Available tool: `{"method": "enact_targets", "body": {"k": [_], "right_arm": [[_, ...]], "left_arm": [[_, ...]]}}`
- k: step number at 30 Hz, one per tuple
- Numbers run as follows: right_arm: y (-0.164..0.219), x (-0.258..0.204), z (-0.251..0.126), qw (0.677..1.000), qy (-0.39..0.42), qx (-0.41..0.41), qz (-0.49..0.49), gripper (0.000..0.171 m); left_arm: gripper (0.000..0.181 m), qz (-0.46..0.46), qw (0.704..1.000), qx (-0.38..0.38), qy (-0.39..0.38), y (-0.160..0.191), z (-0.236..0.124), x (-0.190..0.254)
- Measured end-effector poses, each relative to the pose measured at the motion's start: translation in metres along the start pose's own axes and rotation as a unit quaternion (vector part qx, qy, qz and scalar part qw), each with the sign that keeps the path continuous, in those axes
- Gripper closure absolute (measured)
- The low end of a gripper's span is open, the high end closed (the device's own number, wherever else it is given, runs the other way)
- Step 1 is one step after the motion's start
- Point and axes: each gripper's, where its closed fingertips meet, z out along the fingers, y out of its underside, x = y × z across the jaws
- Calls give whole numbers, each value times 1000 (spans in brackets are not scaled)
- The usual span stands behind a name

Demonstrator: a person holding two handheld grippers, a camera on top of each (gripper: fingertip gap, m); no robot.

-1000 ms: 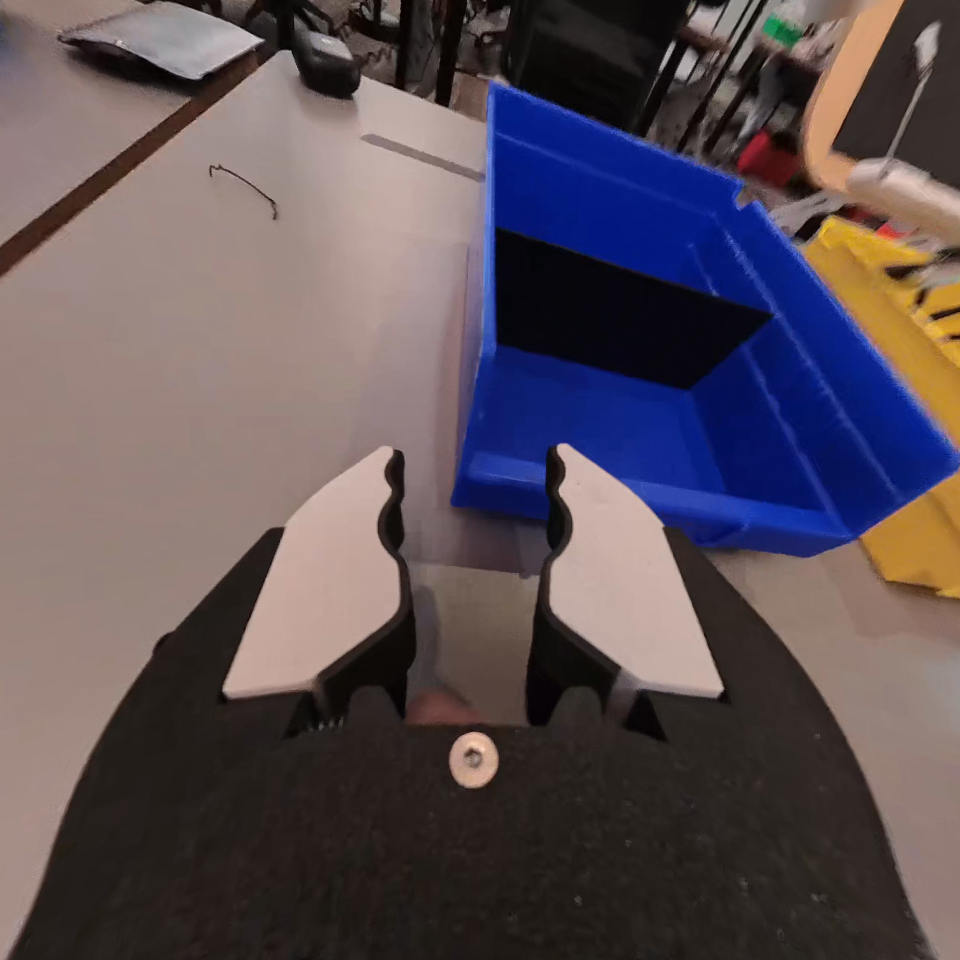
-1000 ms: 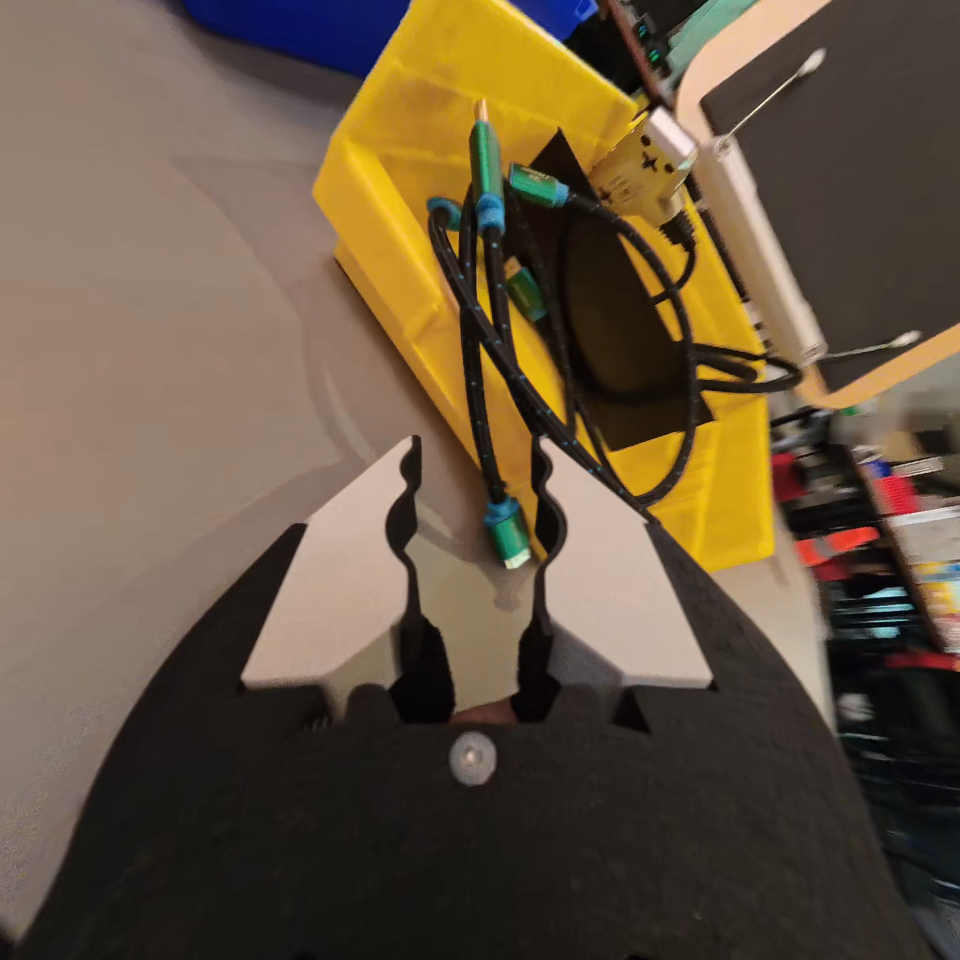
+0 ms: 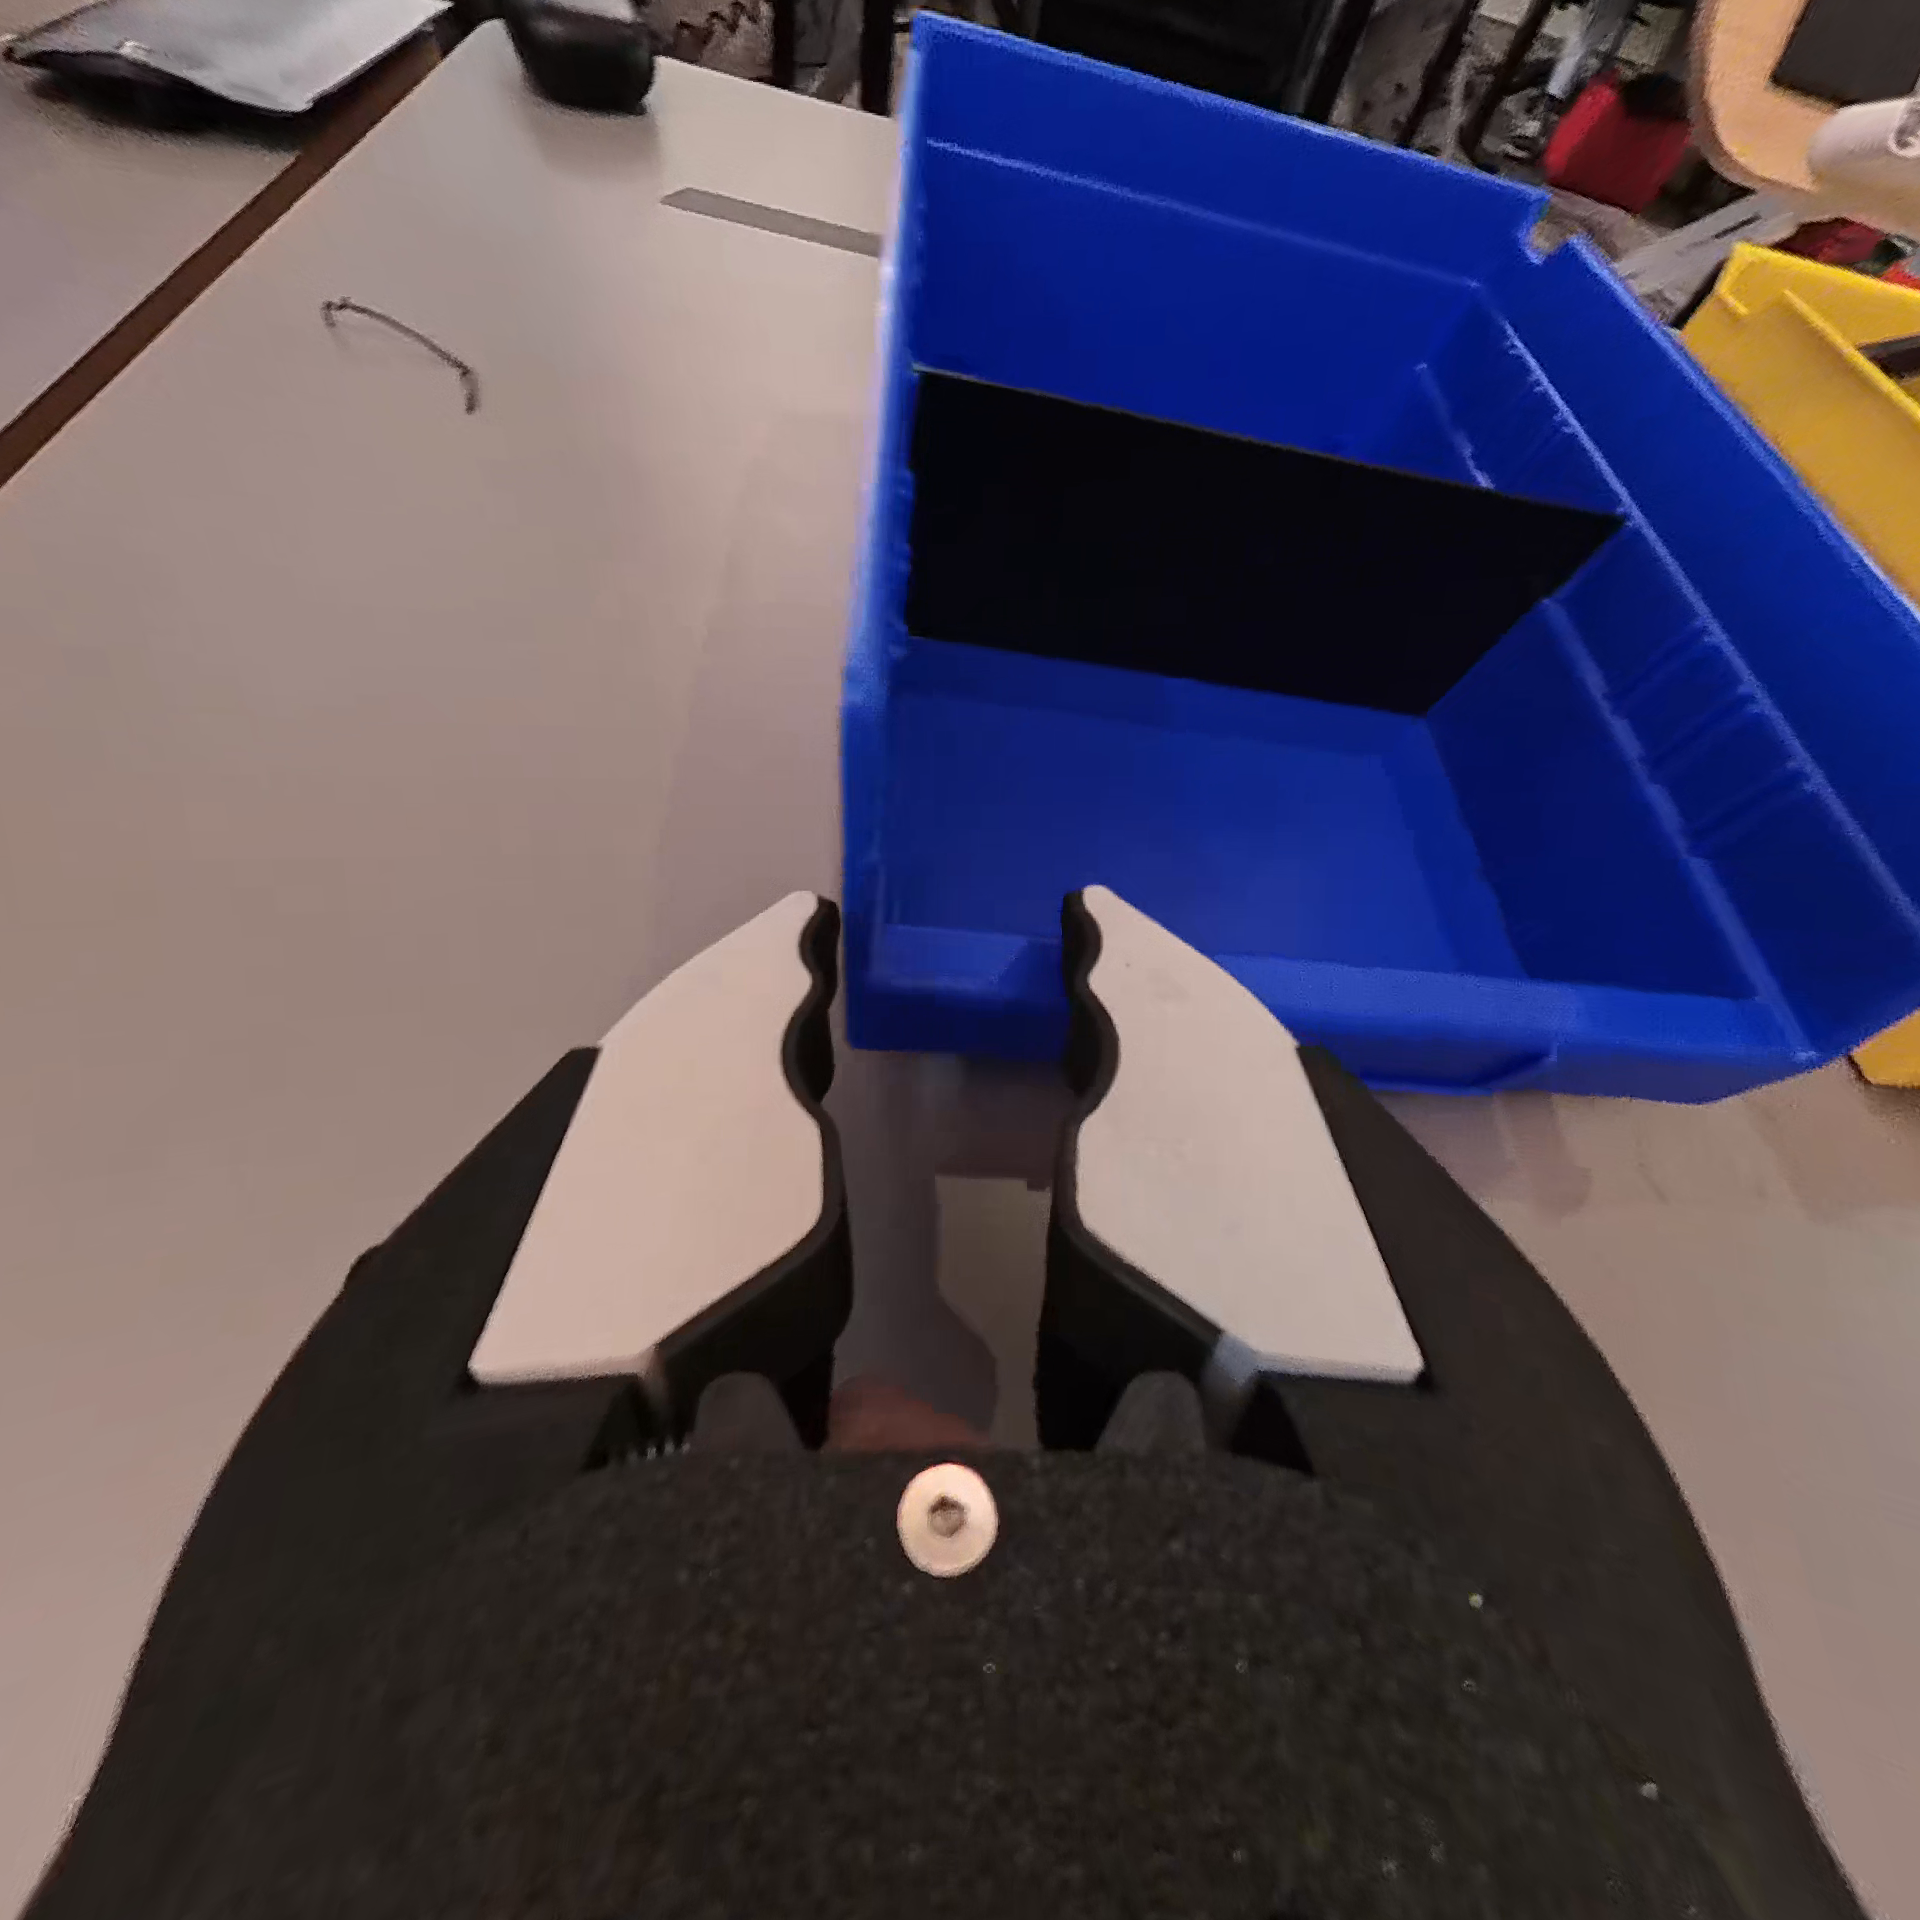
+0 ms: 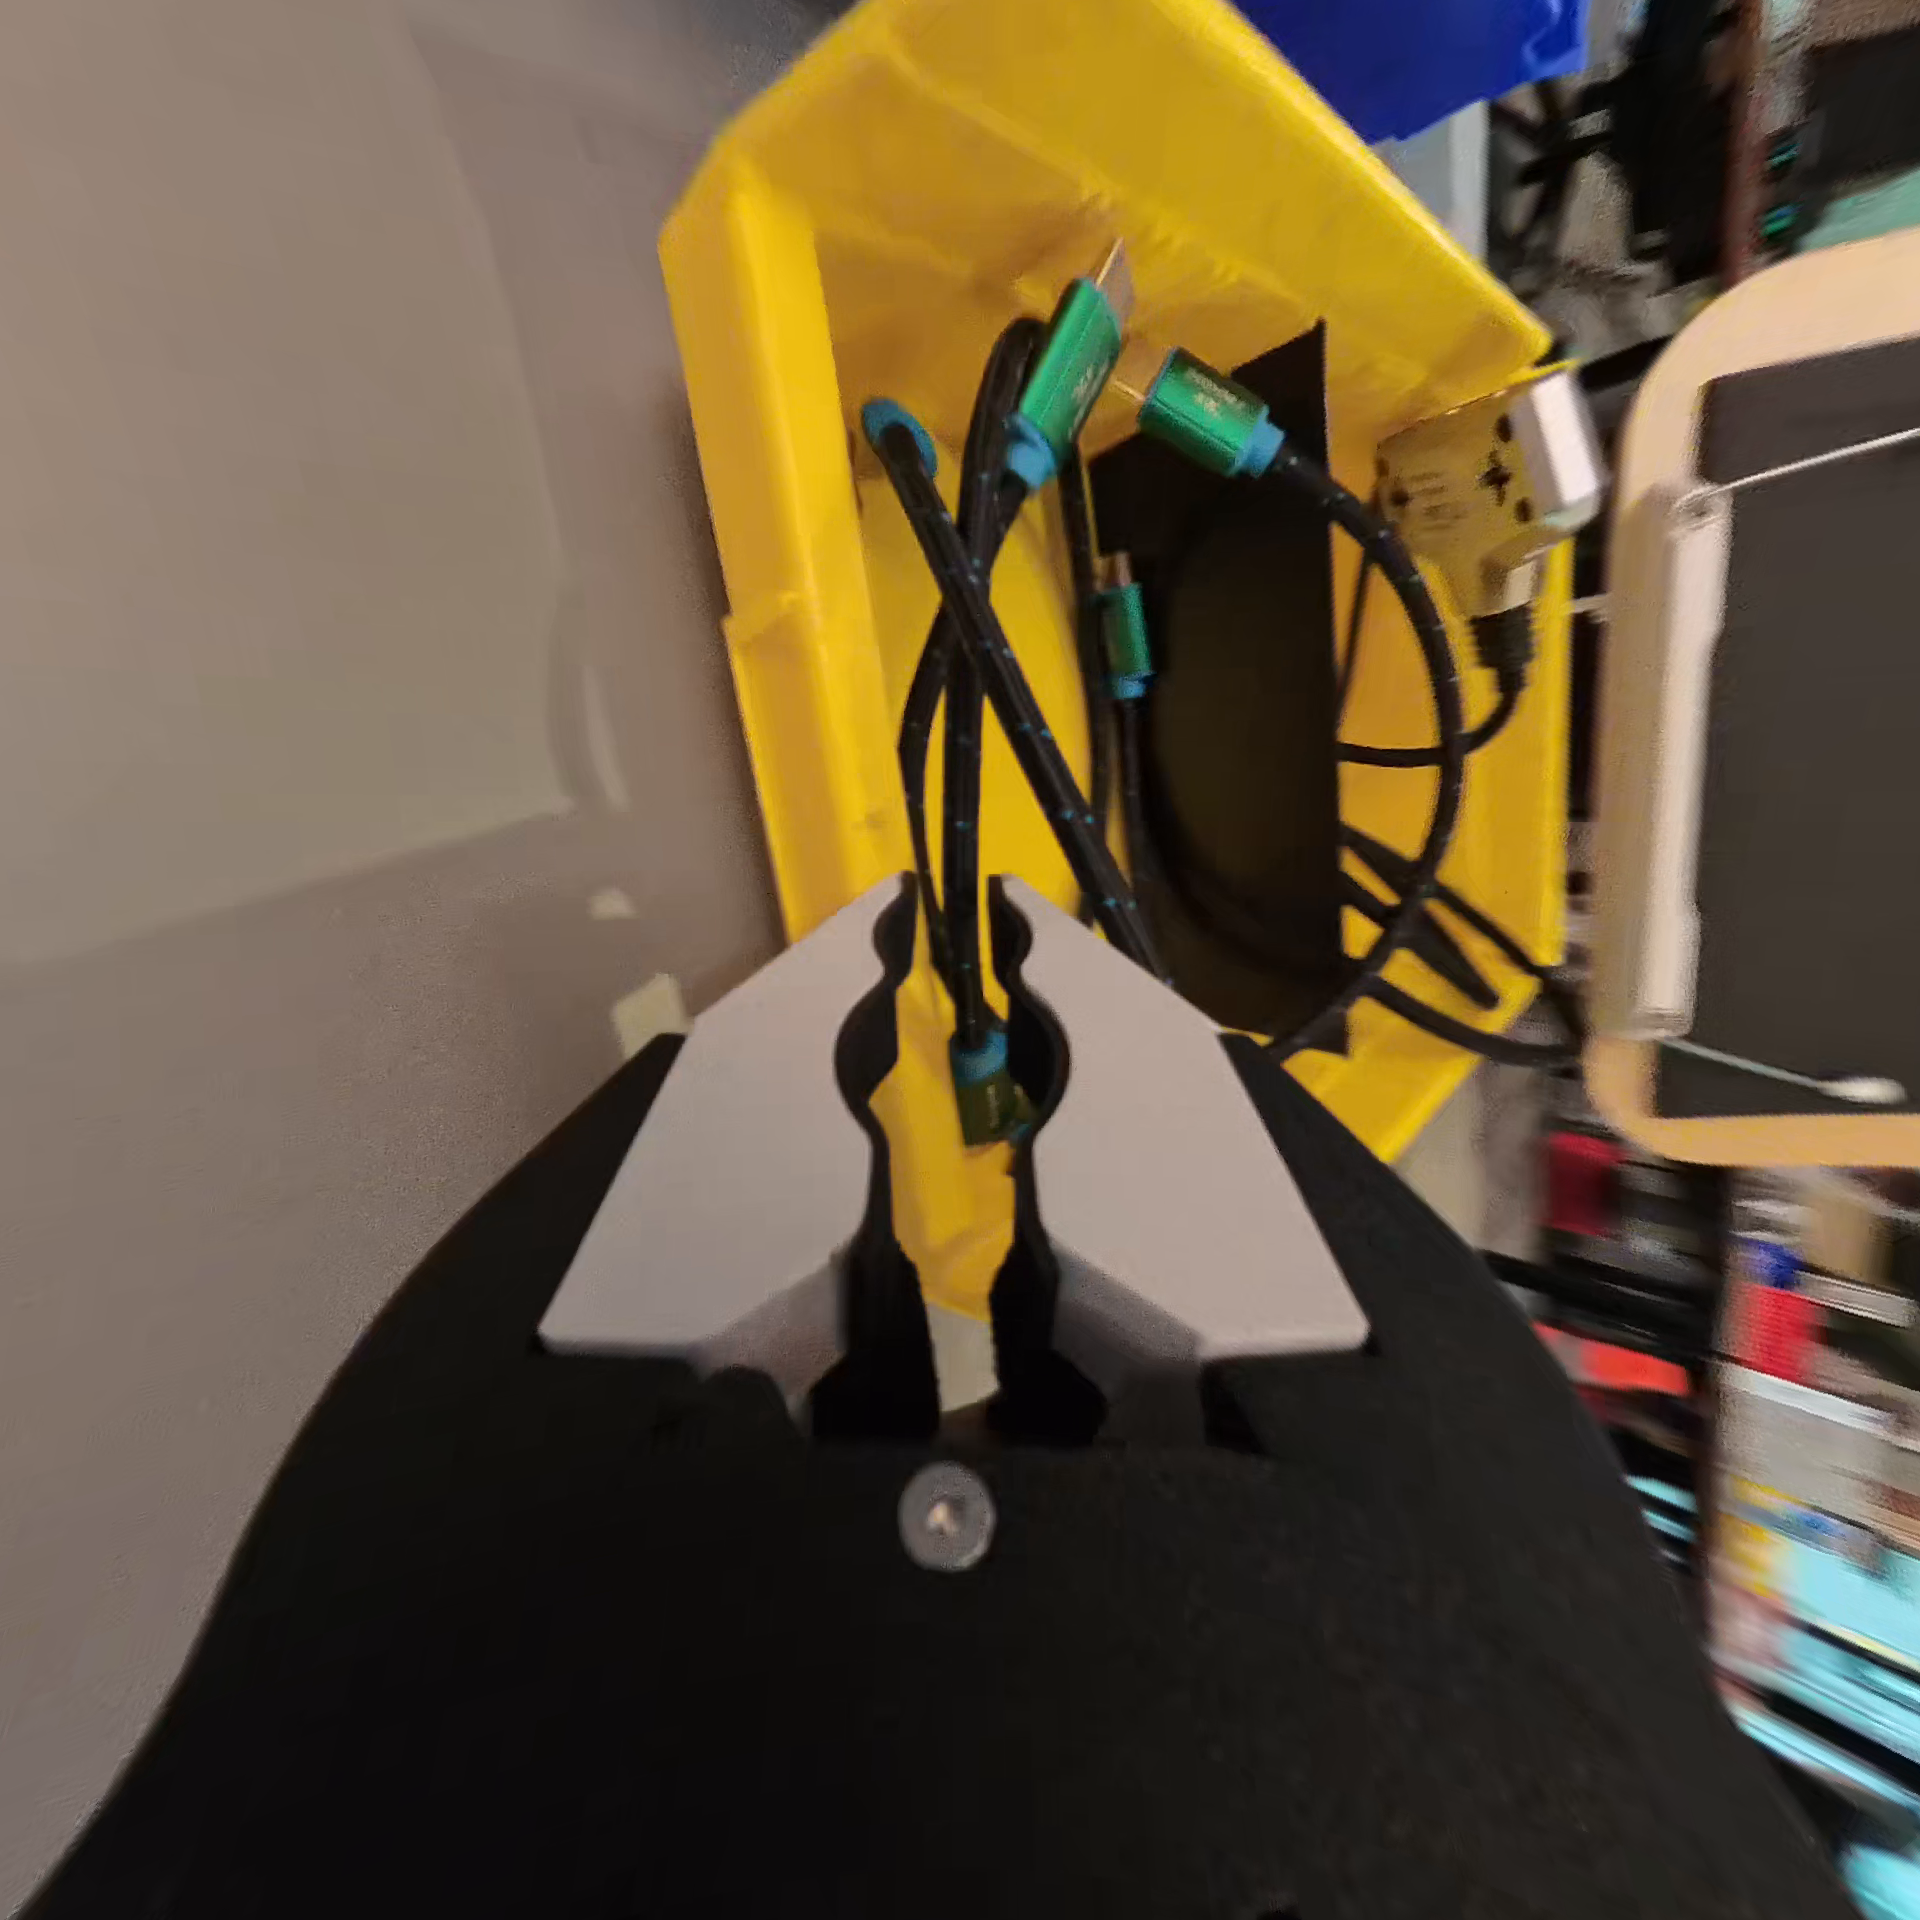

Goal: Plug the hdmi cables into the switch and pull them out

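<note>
Left gripper (image 3: 948, 914), fingers (image 3: 675, 1143) apart, seemingly just before blue bin (image 3: 1621, 1039).

No legible text in either view. Green connector housings (image 4: 1205, 414) of cables in yellow bin (image 4: 790, 582) carry small pale print, blurred beyond reading. Silver switch (image 4: 1475, 488) at bin's far wall bears dark markings, also unreadable. Blue bin (image 3: 1351, 831): no markings visible.

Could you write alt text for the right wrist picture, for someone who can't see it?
A hand-held gripper reaches over a yellow bin of tangled black cables, its two fingers nearly closed around one cable just above its green plug. A small silver box sits in the bin's far corner.
</note>
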Motion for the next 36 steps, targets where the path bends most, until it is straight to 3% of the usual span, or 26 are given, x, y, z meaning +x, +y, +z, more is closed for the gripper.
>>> {"method": "enact_targets", "body": {"k": [3, 6, 9, 12, 14, 16, 20, 24, 27, 31, 34, 36], "right_arm": [[-5, -15, -18, 988, -103, 43, 107, 143], [-3, -23, -34, 965, -161, 79, 194, 125], [-13, -34, -55, 932, -196, 150, 264, 125], [-46, -53, -84, 876, -240, 270, 318, 125], [-76, -63, -98, 834, -250, 346, 350, 125], [-108, -73, -98, 820, -227, 382, 360, 122], [-163, -79, -59, 858, -109, 328, 380, 112], [-193, -42, -15, 840, -18, 288, 460, 110], [-200, -32, 21, 818, -19, 241, 522, 111], [-191, -36, 61, 849, 15, 154, 505, 125], [-179, -32, 75, 841, 47, 123, 526, 162], [-176, -30, 75, 830, 50, 125, 541, 163]], "left_arm": [[136, 33, 999, -1, -11, 1, 2, 2], [151, 52, 998, -2, -43, 1, 4, -7], [155, 40, 997, -4, -59, 0, 10, -17], [155, 41, 997, 0, -63, -6, 16, -25], [173, 41, 998, -5, -38, -7, 19, -21], [177, 32, 999, -8, -22, -5, 18, -16], [177, 42, 998, -25, -34, 4, 3, -8], [177, 10, 998, -29, -48, 19, -22, -1], [177, -4, 998, -22, -64, 26, -35, 2], [177, 41, 995, -21, -85, 30, -42, 5], [176, 57, 993, -17, -100, 30, -42, 6], [177, 62, 993, -19, -101, 29, -42, 9]]}}
